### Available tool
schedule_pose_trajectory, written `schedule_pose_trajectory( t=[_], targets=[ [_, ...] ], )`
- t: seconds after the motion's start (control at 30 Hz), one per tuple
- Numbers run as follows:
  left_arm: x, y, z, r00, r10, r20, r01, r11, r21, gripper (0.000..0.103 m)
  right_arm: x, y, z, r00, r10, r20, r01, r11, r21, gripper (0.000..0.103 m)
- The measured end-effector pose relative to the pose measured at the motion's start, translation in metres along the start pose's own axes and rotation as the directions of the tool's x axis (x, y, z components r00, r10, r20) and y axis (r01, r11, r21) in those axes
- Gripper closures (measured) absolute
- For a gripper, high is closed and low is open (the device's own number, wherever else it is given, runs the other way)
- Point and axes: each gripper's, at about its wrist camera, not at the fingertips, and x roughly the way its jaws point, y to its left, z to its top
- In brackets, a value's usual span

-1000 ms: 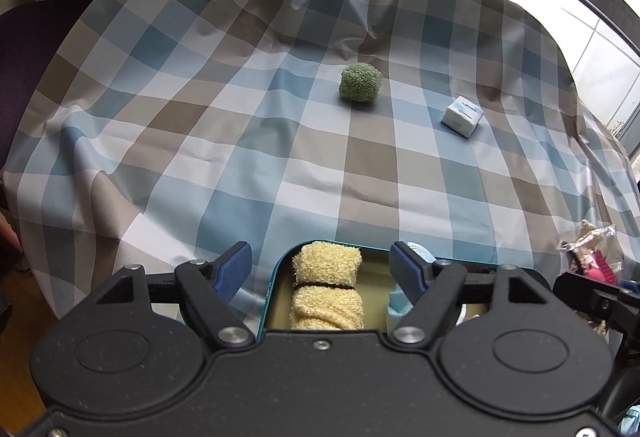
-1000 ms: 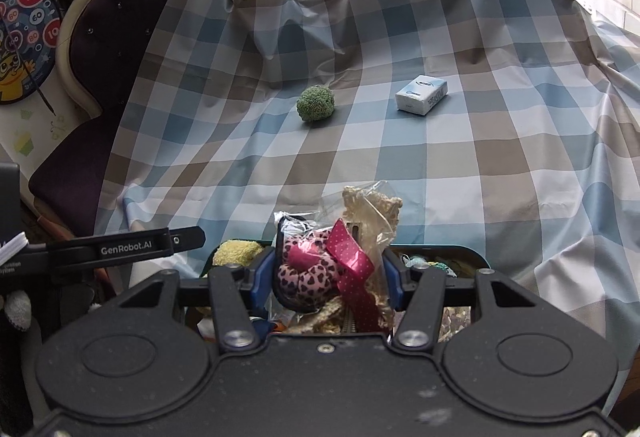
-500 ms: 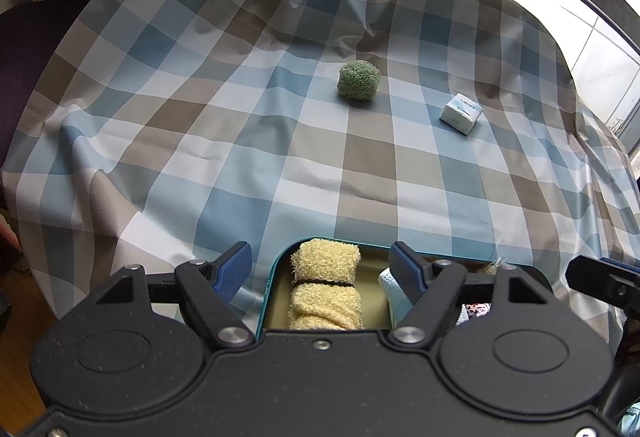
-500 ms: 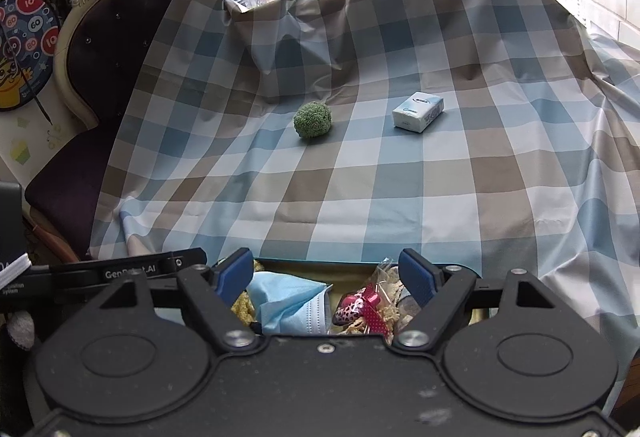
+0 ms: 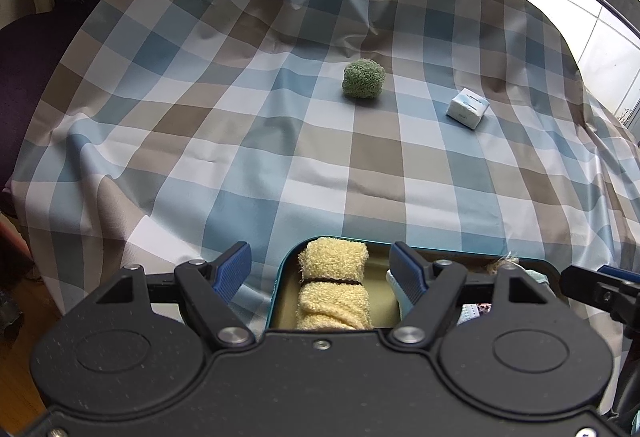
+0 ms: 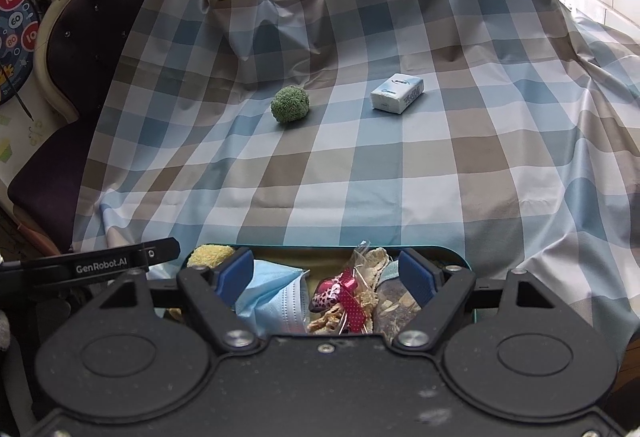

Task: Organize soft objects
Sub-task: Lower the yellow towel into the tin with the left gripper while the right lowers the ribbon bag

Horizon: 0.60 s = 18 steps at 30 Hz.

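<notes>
A green fuzzy ball (image 5: 363, 79) (image 6: 290, 104) and a white tissue pack (image 5: 467, 107) (image 6: 397, 93) lie far out on the checked cloth. A teal tin tray (image 5: 280, 277) (image 6: 456, 255) sits at the near edge. It holds a rolled yellow towel (image 5: 332, 287), a blue face mask (image 6: 272, 293) and a clear bag with a pink spotted plush and red ribbon (image 6: 340, 291). My left gripper (image 5: 320, 269) is open and empty over the towel. My right gripper (image 6: 326, 275) is open and empty over the bag.
A dark purple chair (image 6: 80, 49) stands at the left of the cloth-covered table (image 6: 360, 177). A dartboard (image 6: 14, 45) hangs at far left. Windows run along the back. The cloth drops off at the front and right edges.
My right gripper opened and let the plush bag go into the tray, then drew back slightly. The left gripper stayed open and barely moved.
</notes>
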Motion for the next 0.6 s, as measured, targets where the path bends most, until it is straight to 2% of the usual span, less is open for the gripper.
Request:
schedule_pose_trajectory(
  t=[0.33, 0.6],
  targets=[
    [0.017, 0.0, 0.0, 0.999, 0.014, -0.044, -0.013, 1.0, 0.021, 0.03, 0.021, -0.005, -0.004, 0.998, -0.017, -0.057, 0.016, 1.0, -0.007, 0.023],
    [0.031, -0.005, 0.021, 0.998, 0.011, -0.055, -0.007, 0.997, 0.072, 0.03, 0.046, -0.01, 0.014, 0.996, -0.055, -0.07, 0.052, 0.998, -0.037, 0.023]
  ],
)
